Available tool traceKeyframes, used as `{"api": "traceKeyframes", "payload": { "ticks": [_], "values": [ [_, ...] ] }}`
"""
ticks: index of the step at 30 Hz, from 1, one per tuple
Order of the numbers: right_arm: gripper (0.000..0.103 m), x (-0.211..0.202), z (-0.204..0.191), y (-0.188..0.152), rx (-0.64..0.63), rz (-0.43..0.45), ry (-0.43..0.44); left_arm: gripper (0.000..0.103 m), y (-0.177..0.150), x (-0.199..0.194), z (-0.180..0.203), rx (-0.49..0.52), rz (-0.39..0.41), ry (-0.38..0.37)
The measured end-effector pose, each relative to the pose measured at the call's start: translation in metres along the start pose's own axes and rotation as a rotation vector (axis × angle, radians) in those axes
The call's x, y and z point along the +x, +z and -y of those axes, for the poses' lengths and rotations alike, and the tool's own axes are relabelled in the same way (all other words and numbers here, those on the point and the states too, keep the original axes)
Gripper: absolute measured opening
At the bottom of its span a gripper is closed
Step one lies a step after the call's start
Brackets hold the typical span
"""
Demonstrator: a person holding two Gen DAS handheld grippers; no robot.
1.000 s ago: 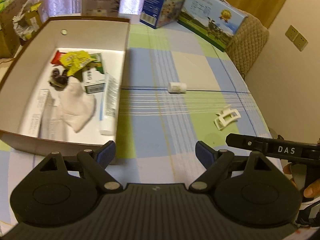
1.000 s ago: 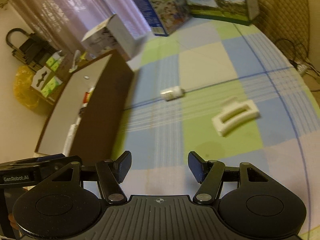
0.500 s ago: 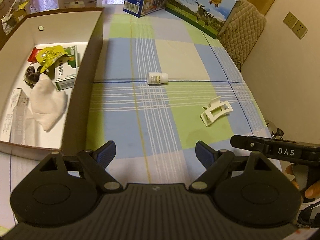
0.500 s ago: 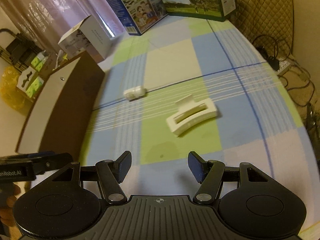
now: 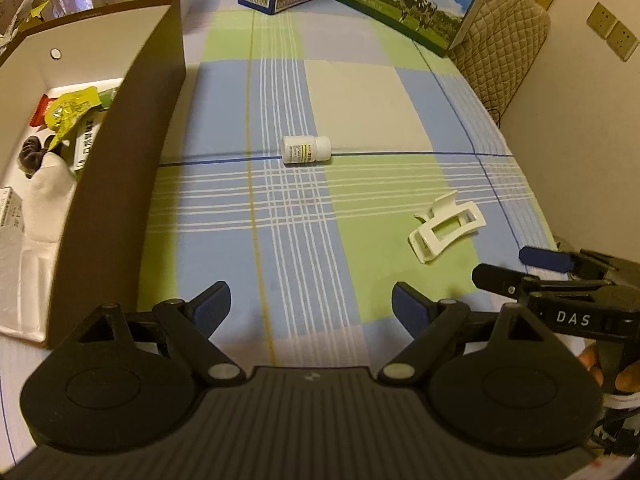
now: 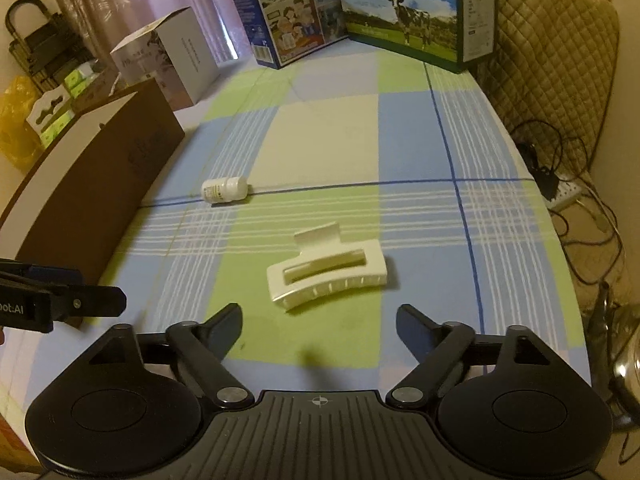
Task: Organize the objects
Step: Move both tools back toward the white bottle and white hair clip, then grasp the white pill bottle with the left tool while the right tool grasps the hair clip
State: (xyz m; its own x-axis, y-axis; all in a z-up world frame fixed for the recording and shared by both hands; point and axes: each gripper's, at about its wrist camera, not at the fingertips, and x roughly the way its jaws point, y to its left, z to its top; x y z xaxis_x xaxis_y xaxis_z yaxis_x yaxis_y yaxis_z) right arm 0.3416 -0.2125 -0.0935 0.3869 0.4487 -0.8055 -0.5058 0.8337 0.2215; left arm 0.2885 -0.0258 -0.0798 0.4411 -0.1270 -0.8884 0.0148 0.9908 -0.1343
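Observation:
A white hair claw clip (image 6: 326, 273) lies on the checked tablecloth just ahead of my right gripper (image 6: 319, 320), which is open and empty; the clip also shows in the left wrist view (image 5: 447, 228). A small white pill bottle (image 5: 306, 149) lies on its side farther out, also in the right wrist view (image 6: 225, 189). My left gripper (image 5: 311, 302) is open and empty, over the cloth right of the brown storage box (image 5: 132, 128). The box holds a yellow-green packet (image 5: 72, 110), a white cloth (image 5: 50, 192) and other items.
Two large milk cartons (image 6: 416, 8) (image 6: 292, 4) and a white box (image 6: 172, 60) stand at the table's far end. A quilted chair back (image 6: 552, 52) and cables (image 6: 560, 184) are on the right. My right gripper appears at the right of the left wrist view (image 5: 560, 280).
Both grippers have swung right and moved forward. The left view has shifted from over the box to the open cloth. The clip is now centred close before the right gripper, whose jaws have widened.

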Motion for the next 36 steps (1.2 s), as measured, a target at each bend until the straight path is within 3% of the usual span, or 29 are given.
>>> {"api": "traceKeyframes", "payload": {
  "ticks": [10,20,21,36],
  "values": [
    [0.088,0.042,-0.003,0.014,-0.128,-0.027,0.000,0.086,0.011,0.031,0.000,-0.014,-0.042,0.040],
    [0.087,0.065,-0.009,0.016,-0.246,-0.040,-0.075,0.086,0.022,0.053,-0.004,-0.026,-0.064,0.066],
    [0.083,0.066,-0.008,0.017,-0.246,-0.042,-0.077,0.086,0.023,0.055,-0.004,-0.027,-0.067,0.068],
    [0.083,0.064,0.051,0.041,-0.061,0.033,-0.213,0.086,0.061,0.092,0.003,-0.008,-0.044,0.050]
  ]
}}
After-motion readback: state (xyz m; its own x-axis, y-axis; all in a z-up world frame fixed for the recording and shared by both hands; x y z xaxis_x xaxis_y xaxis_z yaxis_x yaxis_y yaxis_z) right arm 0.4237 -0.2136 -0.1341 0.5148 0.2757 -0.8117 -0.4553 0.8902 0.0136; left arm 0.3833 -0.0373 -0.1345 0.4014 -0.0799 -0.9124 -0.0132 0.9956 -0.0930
